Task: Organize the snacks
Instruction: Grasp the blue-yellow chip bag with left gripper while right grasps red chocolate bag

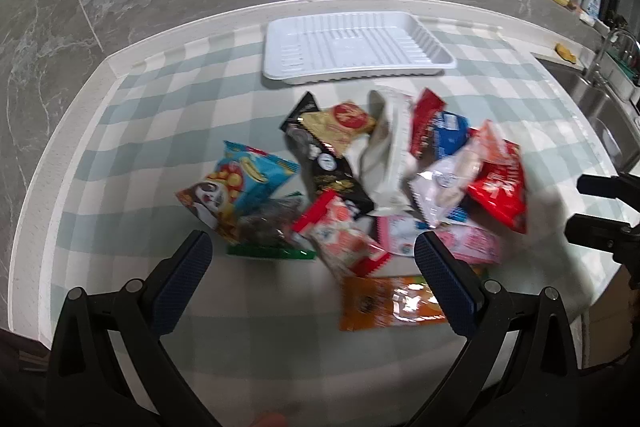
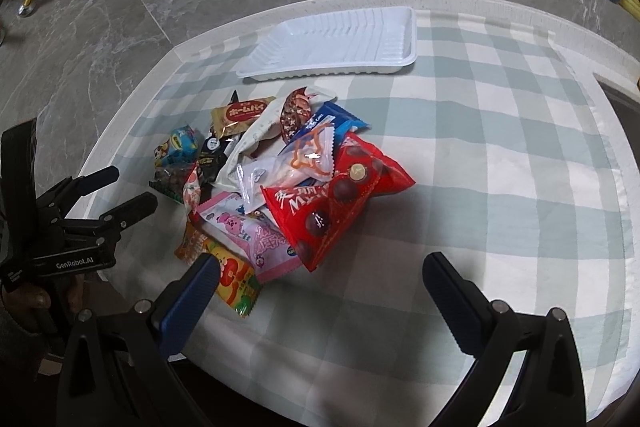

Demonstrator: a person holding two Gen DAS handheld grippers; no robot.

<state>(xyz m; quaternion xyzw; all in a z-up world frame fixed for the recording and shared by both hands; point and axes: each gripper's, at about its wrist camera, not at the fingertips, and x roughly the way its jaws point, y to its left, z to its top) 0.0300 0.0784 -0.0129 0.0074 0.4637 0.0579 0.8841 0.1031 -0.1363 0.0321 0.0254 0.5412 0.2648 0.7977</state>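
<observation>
Far side: white tray (image 2: 332, 47) sits past the snack pile (image 2: 280, 171), narrow strip of bare cloth between them.
Right of pile: wide bare checked tablecloth (image 2: 500, 167), open lane to the tray's right end.
Near edge: bare cloth in front of the pile, orange packet (image 1: 392, 301) lies in it.
Left: left gripper (image 2: 116, 193) hangs just beside the pile, jaws parted.
Pile: packets overlap, red chocolate-ball bag (image 2: 340, 195) on top at right.
Right gripper (image 2: 320, 269): jaws spread, nothing between.
</observation>
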